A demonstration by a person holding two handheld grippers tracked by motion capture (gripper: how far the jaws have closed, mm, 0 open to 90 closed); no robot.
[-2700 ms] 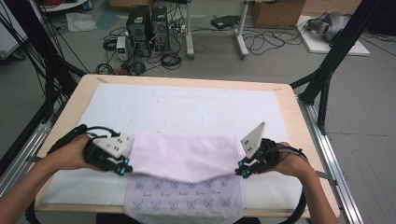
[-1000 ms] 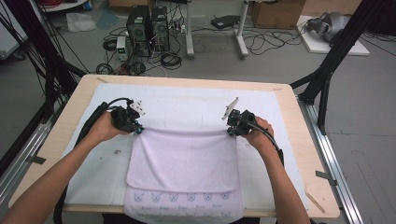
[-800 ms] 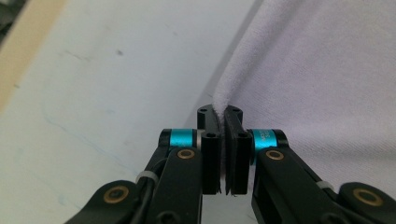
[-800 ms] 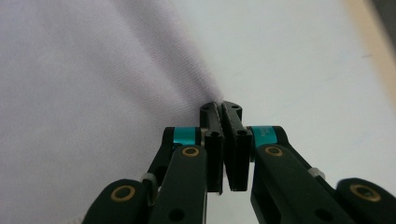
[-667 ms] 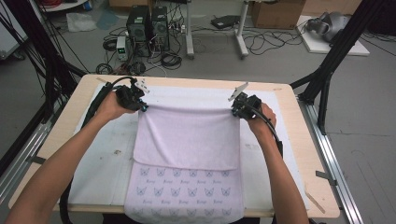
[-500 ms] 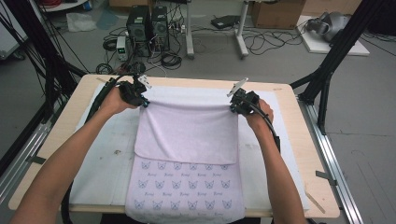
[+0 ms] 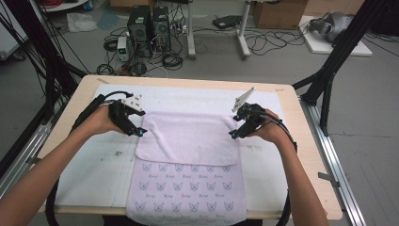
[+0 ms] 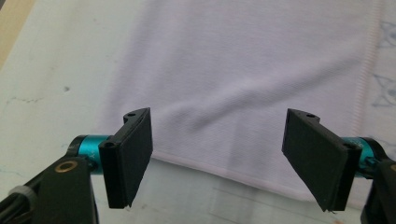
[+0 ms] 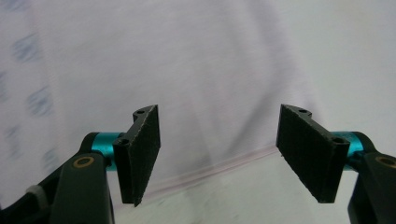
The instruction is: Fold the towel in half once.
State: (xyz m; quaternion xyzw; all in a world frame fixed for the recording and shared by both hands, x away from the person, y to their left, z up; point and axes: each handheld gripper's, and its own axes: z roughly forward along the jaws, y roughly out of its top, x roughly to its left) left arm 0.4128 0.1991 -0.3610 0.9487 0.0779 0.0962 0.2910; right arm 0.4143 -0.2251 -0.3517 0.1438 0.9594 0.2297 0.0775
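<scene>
A lilac towel (image 7: pixel 188 139) lies folded on the white mat, its plain upper layer covering the far half of a cat-print lower layer (image 7: pixel 188 188). My left gripper (image 7: pixel 137 131) hovers at the upper layer's left edge. My right gripper (image 7: pixel 234 134) hovers at its right edge. Both have just been opening their jaws, and nothing is between them. In the left gripper view the open gripper (image 8: pixel 224 158) looks over the towel's hemmed edge (image 8: pixel 243 70). In the right gripper view the gripper (image 9: pixel 219 154) also stands open above the towel (image 9: pixel 154 60).
The white mat (image 7: pixel 94 169) covers most of the wooden table (image 7: pixel 310 155). The towel's near end hangs over the front edge. Black frame posts (image 7: pixel 329 70) stand at both sides, and computers and cables (image 7: pixel 150 23) sit on the floor beyond the table.
Both hands came back toward the near side from the far edge. The jaws opened and let go of the upper layer, which now rests flat with its far edge closer in.
</scene>
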